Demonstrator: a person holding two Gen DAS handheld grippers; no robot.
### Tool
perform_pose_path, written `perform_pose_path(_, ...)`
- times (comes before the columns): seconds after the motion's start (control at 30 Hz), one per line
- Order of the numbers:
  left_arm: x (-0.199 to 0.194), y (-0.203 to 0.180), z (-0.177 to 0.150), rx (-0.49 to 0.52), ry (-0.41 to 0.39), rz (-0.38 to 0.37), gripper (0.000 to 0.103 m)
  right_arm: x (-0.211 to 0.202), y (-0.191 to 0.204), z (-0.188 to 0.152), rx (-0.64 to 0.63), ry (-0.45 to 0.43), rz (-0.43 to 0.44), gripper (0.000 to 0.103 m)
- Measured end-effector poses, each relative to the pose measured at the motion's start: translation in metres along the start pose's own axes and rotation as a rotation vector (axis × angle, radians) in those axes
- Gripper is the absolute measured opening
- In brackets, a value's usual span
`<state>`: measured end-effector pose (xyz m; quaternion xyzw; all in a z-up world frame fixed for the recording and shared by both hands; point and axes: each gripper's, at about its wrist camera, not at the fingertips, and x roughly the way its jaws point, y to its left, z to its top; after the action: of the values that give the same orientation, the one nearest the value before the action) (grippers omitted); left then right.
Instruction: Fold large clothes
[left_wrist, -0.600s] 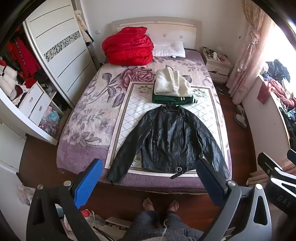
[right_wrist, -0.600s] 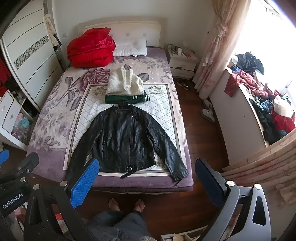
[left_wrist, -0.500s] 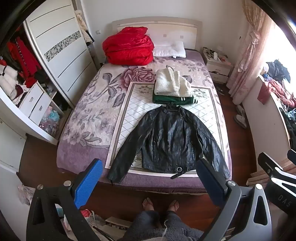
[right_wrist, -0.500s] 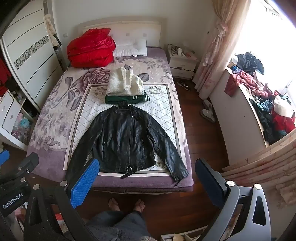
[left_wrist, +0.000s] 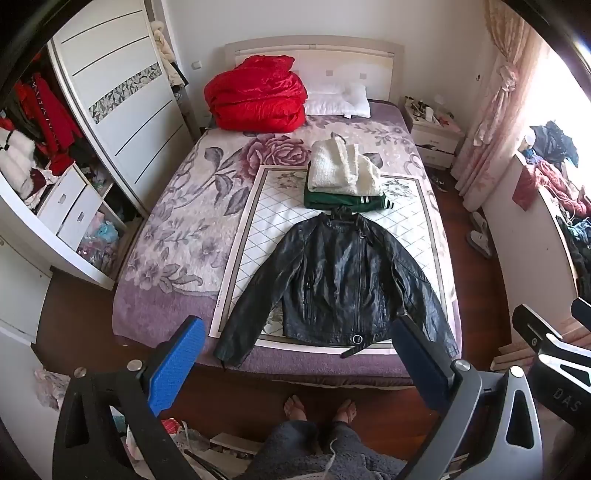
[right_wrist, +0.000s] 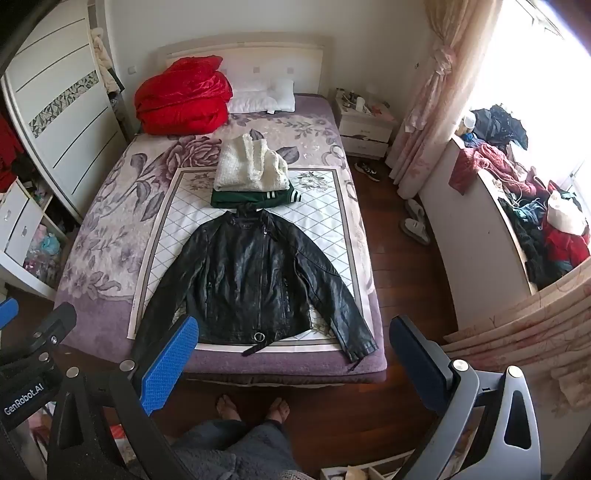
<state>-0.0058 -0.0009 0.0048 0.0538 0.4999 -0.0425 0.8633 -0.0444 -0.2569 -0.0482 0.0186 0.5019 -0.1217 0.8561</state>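
Note:
A black leather jacket (left_wrist: 336, 284) lies flat and face up on the bed (left_wrist: 177, 229), sleeves spread down toward the foot edge; it also shows in the right wrist view (right_wrist: 255, 280). My left gripper (left_wrist: 295, 363) is open and empty, held high above the foot of the bed. My right gripper (right_wrist: 291, 363) is open and empty at the same height, to the right. Beyond the jacket's collar a folded white fleece (left_wrist: 341, 171) sits on a folded green garment (left_wrist: 343, 201).
A red quilt (left_wrist: 256, 96) and pillow (left_wrist: 338, 103) lie at the headboard. A wardrobe (left_wrist: 110, 103) stands left, a nightstand (left_wrist: 434, 138) at the back right, a clothes-covered counter (right_wrist: 524, 206) on the right. Slippers (right_wrist: 415, 225) lie on the floor. The person's bare feet (left_wrist: 319, 406) stand at the bed's foot.

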Motion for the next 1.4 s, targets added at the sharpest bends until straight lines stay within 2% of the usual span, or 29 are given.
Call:
perform_pose_path(0.6,0.011,-0.001,0.012,-0.011,0.002,0.006,0.103,-0.003,0.002,0.001,0.000,-0.002,-0.001,0.103)
perform_pose_path(1.0,0.008,0.002,0.005,-0.018,0.002,-0.001,0.103,-0.004,0.003,0.001,0.000,-0.002,-0.001,0.103)
perform_pose_path(1.4,0.003,-0.007,0.026,-0.019,-0.002,-0.002,0.103,-0.005,0.003,0.000,0.001,-0.005,-0.001,0.103)
